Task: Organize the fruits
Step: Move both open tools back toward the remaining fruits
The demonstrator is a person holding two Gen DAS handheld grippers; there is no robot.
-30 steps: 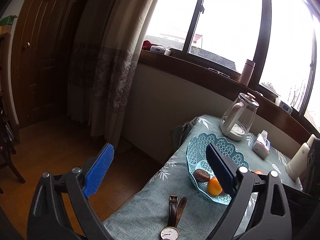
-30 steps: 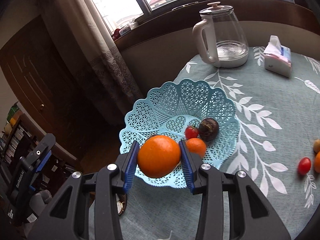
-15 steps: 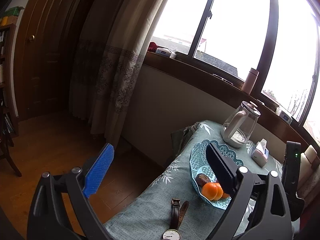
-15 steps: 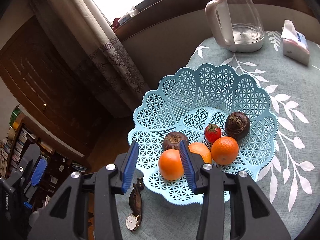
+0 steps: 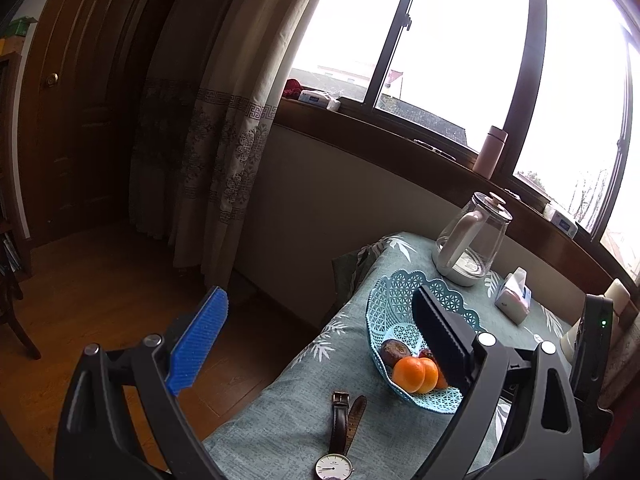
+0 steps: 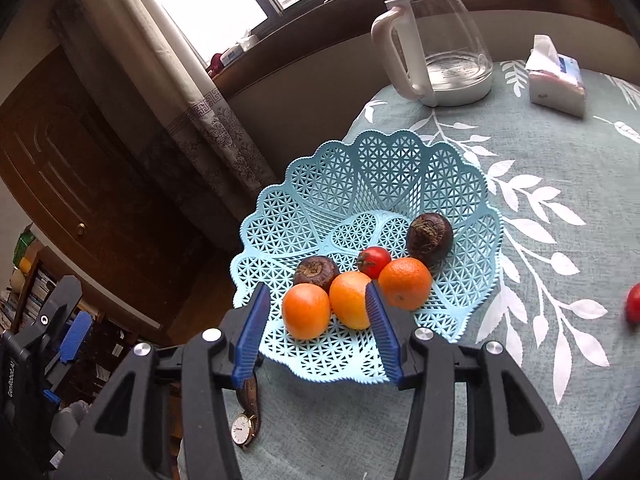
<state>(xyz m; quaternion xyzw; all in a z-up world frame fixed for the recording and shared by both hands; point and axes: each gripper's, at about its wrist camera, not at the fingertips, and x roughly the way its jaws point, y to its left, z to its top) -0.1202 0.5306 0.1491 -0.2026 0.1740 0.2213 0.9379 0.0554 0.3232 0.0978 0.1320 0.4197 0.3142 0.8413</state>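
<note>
A light blue lattice basket (image 6: 384,184) (image 5: 384,316) sits near the table's left edge. In it lie three oranges, the nearest orange (image 6: 306,312) (image 5: 408,374) at the front, plus a small red tomato (image 6: 374,261) and two dark brown fruits (image 6: 430,236). My right gripper (image 6: 316,322) hovers open above the basket's front rim, nothing held between its blue pads. My left gripper (image 5: 320,332) is open and empty, held off the table's left side, above the floor. A red fruit (image 6: 634,308) lies on the cloth at the far right.
A wristwatch (image 5: 338,436) (image 6: 246,420) lies on the cloth in front of the basket. A glass kettle (image 6: 436,48) (image 5: 470,240) and a tissue pack (image 6: 554,80) stand behind it. The table edge drops to wooden floor (image 5: 100,280) on the left.
My right gripper opened, let the orange drop into the basket's front, then pulled back and up. The left gripper rose and stayed open.
</note>
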